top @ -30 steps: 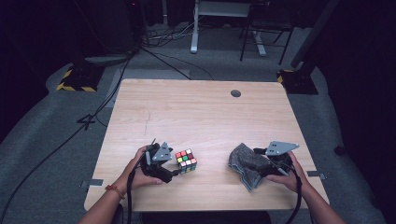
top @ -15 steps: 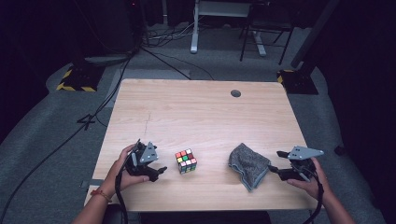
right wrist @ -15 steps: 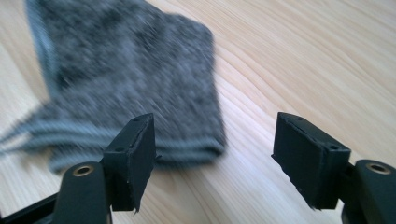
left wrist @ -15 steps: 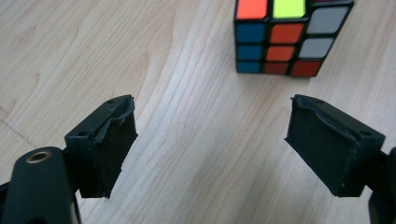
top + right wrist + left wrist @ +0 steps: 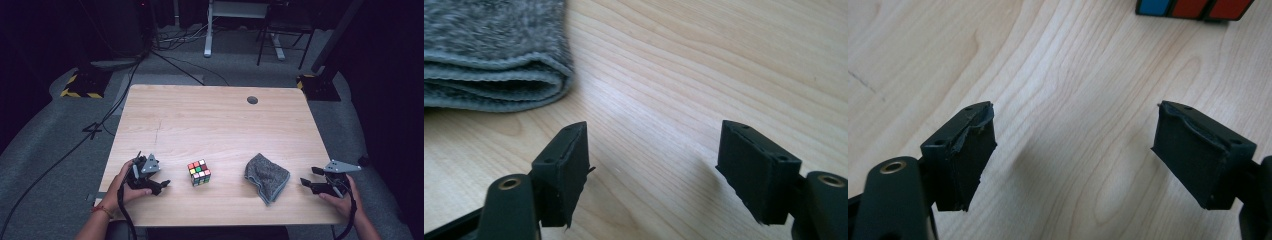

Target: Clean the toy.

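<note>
Two hand-held grippers sit low at the near edge of the desk (image 5: pixel 215 115), both with jaws apart and nothing between them. The left hand-held gripper (image 5: pixel 161 184), whose jaws have just been closing, points at the Rubik's cube (image 5: pixel 199 172), just beside it. The right hand-held gripper (image 5: pixel 306 183), whose jaws have just been opening, faces the folded grey cloth (image 5: pixel 266 176) nearby. A careless approach could likely nudge the cube sideways or drag the cloth off the near edge. Bare wood separates each from its target. A dark grommet (image 5: pixel 252 100) lies far back, well clear.
</note>
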`<state>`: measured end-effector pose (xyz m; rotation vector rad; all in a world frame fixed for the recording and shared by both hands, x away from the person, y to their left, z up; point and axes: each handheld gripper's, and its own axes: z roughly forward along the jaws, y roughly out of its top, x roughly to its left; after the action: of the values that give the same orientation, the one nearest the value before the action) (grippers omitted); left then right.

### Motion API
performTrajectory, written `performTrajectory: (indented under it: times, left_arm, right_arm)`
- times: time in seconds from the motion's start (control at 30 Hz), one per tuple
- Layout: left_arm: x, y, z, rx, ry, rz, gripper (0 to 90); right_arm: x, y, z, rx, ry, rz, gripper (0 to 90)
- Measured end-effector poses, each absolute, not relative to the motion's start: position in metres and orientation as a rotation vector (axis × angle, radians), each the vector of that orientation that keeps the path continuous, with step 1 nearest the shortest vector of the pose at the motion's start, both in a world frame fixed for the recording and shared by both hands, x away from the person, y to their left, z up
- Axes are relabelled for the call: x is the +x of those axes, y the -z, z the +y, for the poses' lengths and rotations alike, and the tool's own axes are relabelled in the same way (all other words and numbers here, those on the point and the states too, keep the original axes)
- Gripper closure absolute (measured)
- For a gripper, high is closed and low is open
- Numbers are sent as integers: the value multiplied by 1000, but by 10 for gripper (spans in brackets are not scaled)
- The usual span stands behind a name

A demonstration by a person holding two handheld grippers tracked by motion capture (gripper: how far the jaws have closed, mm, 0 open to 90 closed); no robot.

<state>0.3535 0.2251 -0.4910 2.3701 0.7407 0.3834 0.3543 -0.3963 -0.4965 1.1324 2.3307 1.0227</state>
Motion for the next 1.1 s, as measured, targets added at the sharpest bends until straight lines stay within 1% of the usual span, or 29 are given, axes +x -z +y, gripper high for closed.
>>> performTrajectory:
  times: [0.17,0.3,0.4,0.5,1.1]
  left_arm:
    - [356,496,232,2343,-340,784,170]
    - [357,501,240,2285,-284,815,162]
    - [356,504,243,2253,-283,811,164]
    - [355,504,242,2254,-306,825,161]
    - [354,504,241,2250,-310,842,158]
  right_arm:
    - [354,501,-400,1164,-1024,2301,275]
    - [353,503,-399,1170,-1022,2283,256]
    - [353,503,-400,1174,-1018,2282,245]
    - [353,503,-400,1175,-1018,2283,244]
    - [353,503,-400,1176,-1020,2283,243]
